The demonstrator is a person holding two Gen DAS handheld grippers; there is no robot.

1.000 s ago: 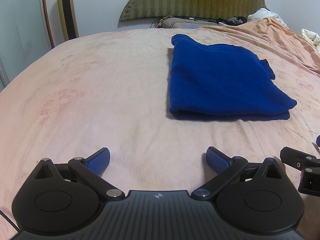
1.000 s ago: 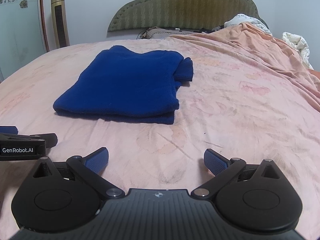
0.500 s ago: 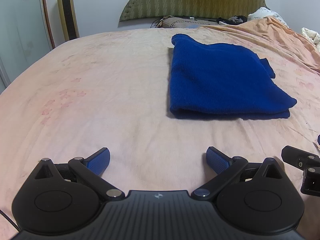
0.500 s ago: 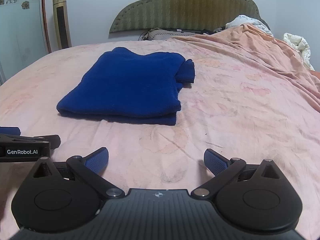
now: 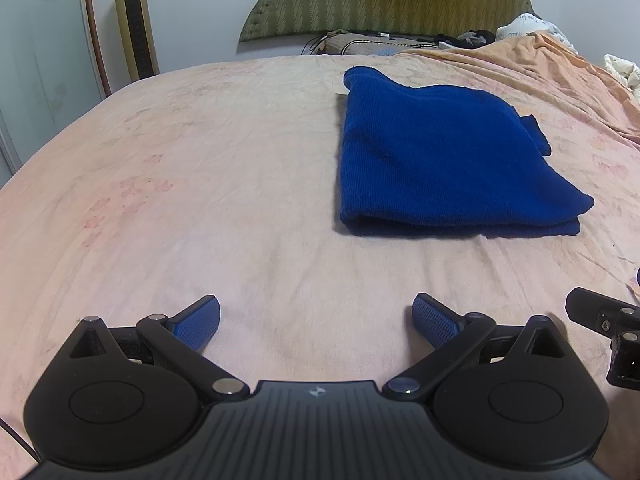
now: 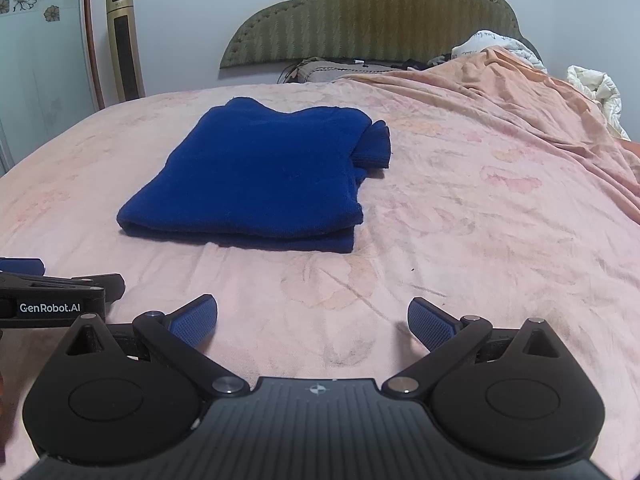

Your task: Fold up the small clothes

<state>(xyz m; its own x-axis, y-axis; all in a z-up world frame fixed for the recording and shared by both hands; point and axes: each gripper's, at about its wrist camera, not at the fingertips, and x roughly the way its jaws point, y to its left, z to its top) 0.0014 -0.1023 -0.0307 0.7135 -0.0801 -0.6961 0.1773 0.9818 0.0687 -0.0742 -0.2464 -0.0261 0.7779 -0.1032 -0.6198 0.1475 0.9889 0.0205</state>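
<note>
A dark blue knit garment lies folded into a flat rectangle on the pink bed sheet. It also shows in the right wrist view, with a sleeve cuff sticking out at its right side. My left gripper is open and empty, low over the sheet, short of the garment and to its left. My right gripper is open and empty, short of the garment's near edge. Each gripper shows at the edge of the other's view: the right one, the left one.
A peach blanket is bunched along the bed's right side, with white bedding behind it. A green headboard and pillows stand at the far end. A gold tower fan stands by the wall at the left.
Both grippers have drawn back a little from the garment and tilted slightly. The garment has not moved and both stay open.
</note>
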